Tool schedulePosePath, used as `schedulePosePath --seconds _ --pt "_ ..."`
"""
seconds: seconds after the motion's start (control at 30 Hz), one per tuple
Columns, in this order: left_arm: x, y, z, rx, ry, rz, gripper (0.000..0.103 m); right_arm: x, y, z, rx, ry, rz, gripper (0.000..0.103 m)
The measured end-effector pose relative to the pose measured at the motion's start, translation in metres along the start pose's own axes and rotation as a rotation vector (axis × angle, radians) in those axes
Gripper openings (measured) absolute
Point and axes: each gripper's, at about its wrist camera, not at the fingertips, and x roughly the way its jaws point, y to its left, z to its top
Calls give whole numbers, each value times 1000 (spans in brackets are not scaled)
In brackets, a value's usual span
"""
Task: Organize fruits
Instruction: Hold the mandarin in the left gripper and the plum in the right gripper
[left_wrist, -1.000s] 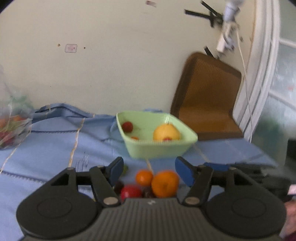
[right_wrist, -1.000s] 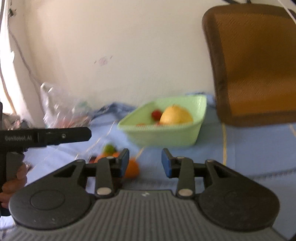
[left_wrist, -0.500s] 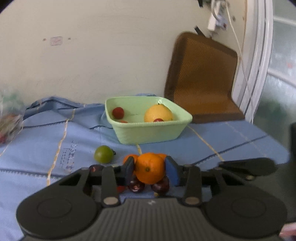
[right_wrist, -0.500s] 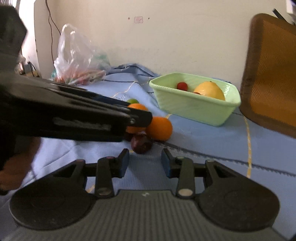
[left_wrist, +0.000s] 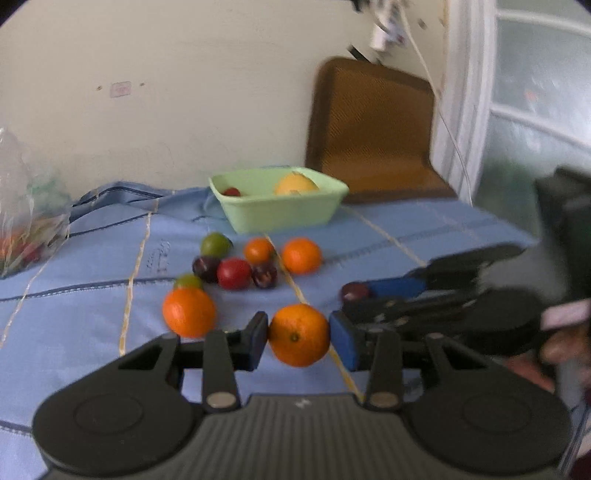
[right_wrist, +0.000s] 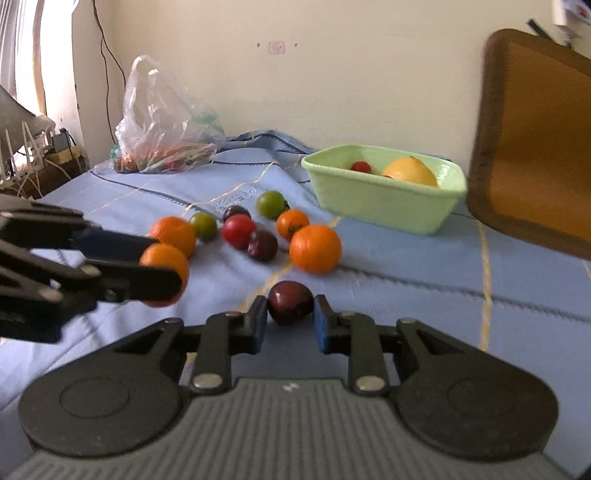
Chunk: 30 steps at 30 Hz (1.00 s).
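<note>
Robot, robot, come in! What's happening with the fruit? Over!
Left gripper shut on orange. Right gripper shut on dark plum. Green basket ahead, loose fruit between.

Orange, red, green and dark fruit on blue cloth (right_wrist: 406, 266)
Basin (right_wrist: 380, 206) pale green; cloth striped gold and navy.

Matt blue woven cloth (right_wrist: 406, 266), smooth pale-green plastic basin (right_wrist: 384, 206), crinkled clear plastic bag (right_wrist: 162, 122), glossy dark plum (right_wrist: 290, 302)
</note>
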Motion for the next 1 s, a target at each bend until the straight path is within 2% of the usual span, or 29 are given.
schedulePosePath --seconds 0.13,0.23,0.37,0.43,0.57,0.77,0.9,0.97,1.0 --pt "3 -18 -9 61 27 6 38 -31 6 -19 36 -16 -11 30" --pt "5 -27 -11 98 18 31 39 -51 16 -33 1 -27 -29 30" --pt "4 -32 -15 90 6 35 55 -54 26 -43 -45 -20 -61 31" --pt "2 -31 -19 91 -7 53 58 -53 27 -44 -36 -25 -66 32" --pt "-1 -24 -24 44 -44 69 75 -53 28 -46 -41 -32 -74 46" --pt "4 -17 -23 -36 -59 47 71 -55 29 -50 -47 -41 -90 46" --pt "12 -20 -22 -49 -20 33 42 -52 29 -48 -31 -37 -96 46" --pt "14 -19 -22 -69 -15 13 38 -51 30 -48 -25 -38 -101 44" --pt "14 -18 -22 -71 -16 15 38 -51 30 -48 -26 -40 -103 34"
